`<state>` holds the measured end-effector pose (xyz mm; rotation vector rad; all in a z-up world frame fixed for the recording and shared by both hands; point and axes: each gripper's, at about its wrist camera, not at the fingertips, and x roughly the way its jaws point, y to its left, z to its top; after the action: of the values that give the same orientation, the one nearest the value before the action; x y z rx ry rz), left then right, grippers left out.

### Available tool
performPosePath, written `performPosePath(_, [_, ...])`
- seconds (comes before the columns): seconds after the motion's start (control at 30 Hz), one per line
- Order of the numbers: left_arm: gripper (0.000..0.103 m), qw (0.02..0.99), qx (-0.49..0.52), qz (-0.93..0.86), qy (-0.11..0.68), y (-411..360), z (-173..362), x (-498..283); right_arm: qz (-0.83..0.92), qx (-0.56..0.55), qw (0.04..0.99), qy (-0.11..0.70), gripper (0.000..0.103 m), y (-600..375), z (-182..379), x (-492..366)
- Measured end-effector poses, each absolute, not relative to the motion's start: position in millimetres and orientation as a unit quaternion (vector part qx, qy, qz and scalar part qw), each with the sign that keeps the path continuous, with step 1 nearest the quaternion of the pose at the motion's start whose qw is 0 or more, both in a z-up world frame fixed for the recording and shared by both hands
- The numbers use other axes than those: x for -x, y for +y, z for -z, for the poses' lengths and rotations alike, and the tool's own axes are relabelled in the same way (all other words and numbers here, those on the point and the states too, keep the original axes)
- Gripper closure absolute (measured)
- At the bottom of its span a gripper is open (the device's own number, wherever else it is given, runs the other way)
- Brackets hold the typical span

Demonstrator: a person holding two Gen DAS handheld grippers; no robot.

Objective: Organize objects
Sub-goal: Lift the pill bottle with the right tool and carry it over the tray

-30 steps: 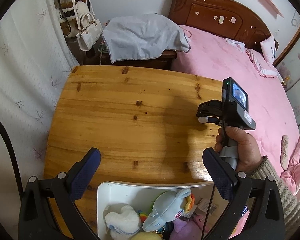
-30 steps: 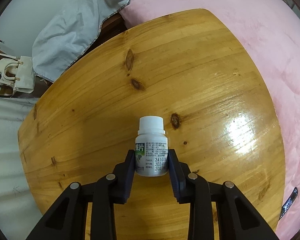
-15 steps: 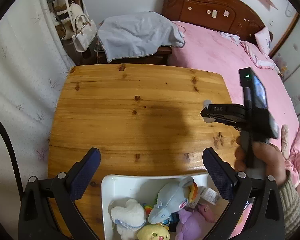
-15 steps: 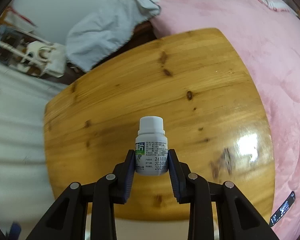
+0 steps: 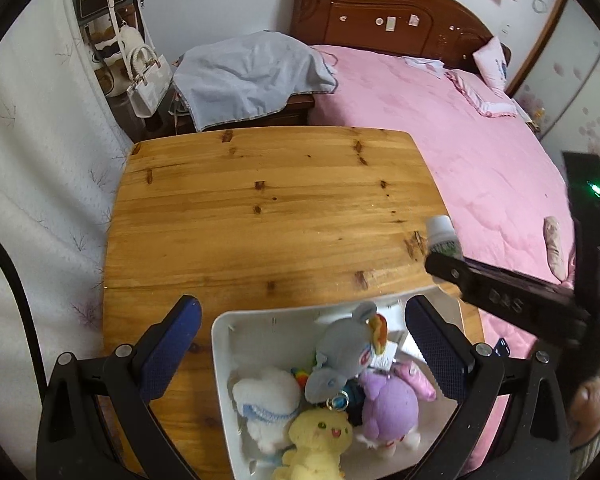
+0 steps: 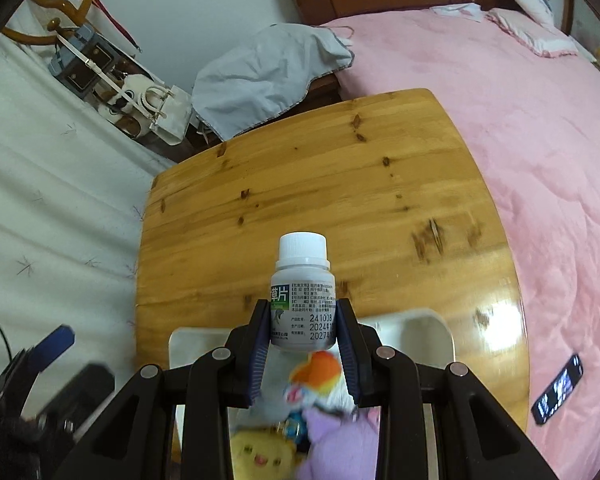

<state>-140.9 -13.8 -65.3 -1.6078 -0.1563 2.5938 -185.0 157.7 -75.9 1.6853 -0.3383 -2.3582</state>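
My right gripper (image 6: 303, 344) is shut on a white pill bottle (image 6: 302, 288) with a white cap and a green-and-white label, held in the air over the near edge of the wooden table (image 6: 320, 200). Below it is a white bin (image 6: 428, 332) with several plush toys. In the left wrist view the bottle (image 5: 442, 234) and right gripper (image 5: 444, 264) are at the right, above the table's right edge. My left gripper (image 5: 300, 344) is open and empty, straddling the white bin (image 5: 252, 320) with a grey plush (image 5: 344, 344), white plush (image 5: 268, 400), yellow plush (image 5: 320, 436) and purple plush (image 5: 388, 404).
A pink bed (image 5: 460, 140) lies right of the table, with a wooden headboard (image 5: 380, 16). A grey cloth (image 5: 244, 76) covers a nightstand behind the table. White curtain (image 5: 40, 160) and hanging bags (image 5: 144, 76) are left. A phone (image 6: 556, 396) lies on the bed.
My right gripper has lifted the bottle off the table and pulled it back toward the bin. My left gripper has drawn back and up, so more of the bin shows.
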Motion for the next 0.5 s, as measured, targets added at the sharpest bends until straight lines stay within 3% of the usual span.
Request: performPosePath(0.5, [0.001,0.084,0.527,-0.845,-0.038,-24.0,63.9,97.5,0.818,-0.561,0.077,-0.098,0.070,155.4,59.0,90.2])
